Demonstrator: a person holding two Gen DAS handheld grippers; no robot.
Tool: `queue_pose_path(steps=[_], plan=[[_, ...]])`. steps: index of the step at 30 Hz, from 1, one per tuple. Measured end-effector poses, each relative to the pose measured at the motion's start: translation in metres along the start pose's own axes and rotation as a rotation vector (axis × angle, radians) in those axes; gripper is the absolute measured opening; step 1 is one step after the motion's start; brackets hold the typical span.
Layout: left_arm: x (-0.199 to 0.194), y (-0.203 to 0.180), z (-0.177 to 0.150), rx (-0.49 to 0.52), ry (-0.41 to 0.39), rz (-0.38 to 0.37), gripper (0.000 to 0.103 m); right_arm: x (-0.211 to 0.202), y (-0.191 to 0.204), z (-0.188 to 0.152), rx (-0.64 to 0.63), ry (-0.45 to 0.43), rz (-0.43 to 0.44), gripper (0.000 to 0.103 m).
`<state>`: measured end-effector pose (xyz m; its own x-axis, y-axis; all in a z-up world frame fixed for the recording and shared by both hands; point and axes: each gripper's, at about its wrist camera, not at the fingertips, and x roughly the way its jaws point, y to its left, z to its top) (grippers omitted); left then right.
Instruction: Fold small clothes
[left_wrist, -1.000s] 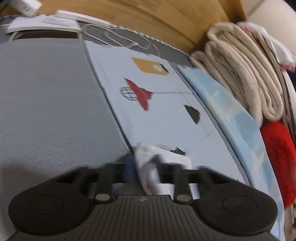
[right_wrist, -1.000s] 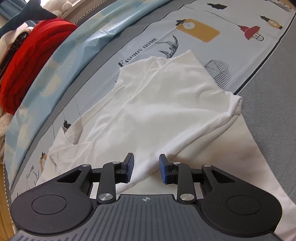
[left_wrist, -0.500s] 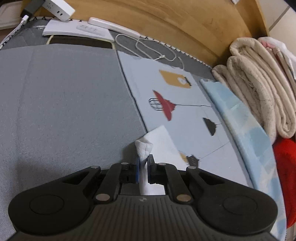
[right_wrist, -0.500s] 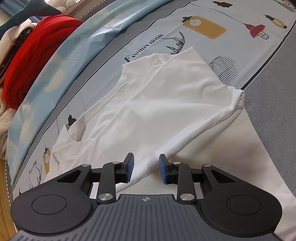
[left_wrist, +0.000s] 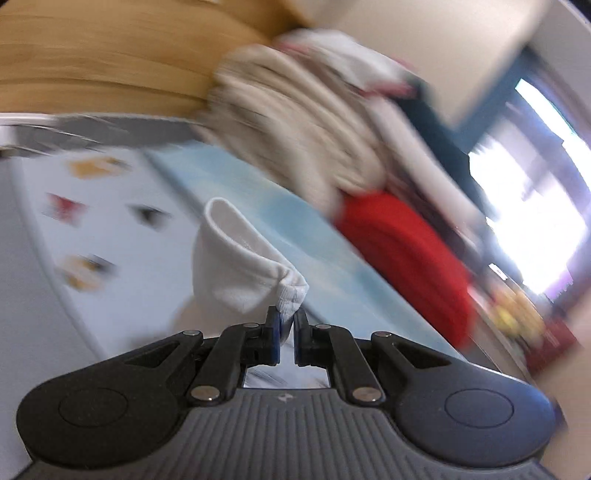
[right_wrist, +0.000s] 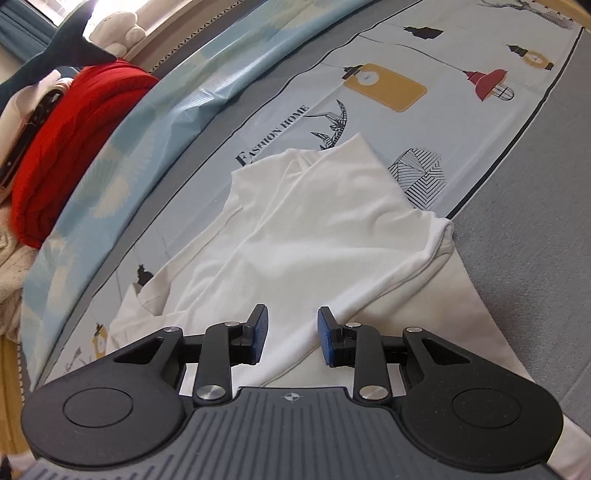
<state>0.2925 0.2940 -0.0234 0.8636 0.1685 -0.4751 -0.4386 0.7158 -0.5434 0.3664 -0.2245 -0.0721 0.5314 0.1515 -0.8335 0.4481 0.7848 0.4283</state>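
A small white garment lies partly folded on the printed pale-blue sheet, one part doubled over the rest. My right gripper is open and empty, low over the garment's near edge. My left gripper is shut on a hemmed edge of the white garment and holds it lifted above the sheet; that view is blurred by motion.
A red folded blanket and beige rolled blankets are stacked along the far side beside a light-blue patterned cloth. A wooden headboard and grey bedding border the sheet.
My left gripper has lifted the pinched white edge and swung right toward the blanket stack. My right gripper has stayed open, shifting slightly over the garment.
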Motion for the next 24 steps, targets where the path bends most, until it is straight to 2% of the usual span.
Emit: queue_pose_path(steps=[1,4,7,10,13,14,15,16,17,20,22,24], plan=[[0.003,-0.022,-0.018,0.037,0.021,-0.045,0.007,-0.001,-0.002,0.0,-0.002,0.004,0.016,0.029],[0.024,-0.082,-0.081,0.107,0.158,-0.158,0.006,-0.007,-0.009,0.002,-0.007,-0.002,0.065,0.007],[0.052,-0.135,-0.137,0.133,0.309,-0.21,0.006,-0.014,-0.019,0.005,-0.03,-0.025,0.07,0.006],[0.062,-0.176,-0.181,0.126,0.406,-0.257,0.006,-0.015,-0.036,0.009,-0.022,-0.01,0.063,0.006],[0.058,-0.218,-0.217,0.132,0.508,-0.397,0.007,-0.014,-0.053,0.015,0.009,0.001,0.049,0.009],[0.058,-0.227,-0.226,0.139,0.559,-0.444,0.011,-0.013,-0.058,0.017,0.02,-0.001,0.046,0.009],[0.061,-0.237,-0.237,0.145,0.64,-0.491,0.021,-0.012,-0.063,0.02,0.03,-0.006,0.046,0.009],[0.062,-0.24,-0.246,0.142,0.692,-0.521,0.022,-0.011,-0.066,0.022,0.038,-0.012,0.051,0.01],[0.064,-0.239,-0.248,0.138,0.704,-0.532,0.022,-0.01,-0.069,0.024,0.044,-0.019,0.055,0.012],[0.071,-0.221,-0.228,0.147,0.634,-0.433,0.023,-0.002,-0.076,0.027,0.064,-0.032,0.063,0.024],[0.077,-0.202,-0.204,0.146,0.569,-0.342,0.023,0.006,-0.078,0.026,0.077,-0.021,0.071,0.026],[0.079,-0.179,-0.181,0.144,0.486,-0.214,0.023,0.015,-0.079,0.025,0.08,-0.006,0.075,0.028]])
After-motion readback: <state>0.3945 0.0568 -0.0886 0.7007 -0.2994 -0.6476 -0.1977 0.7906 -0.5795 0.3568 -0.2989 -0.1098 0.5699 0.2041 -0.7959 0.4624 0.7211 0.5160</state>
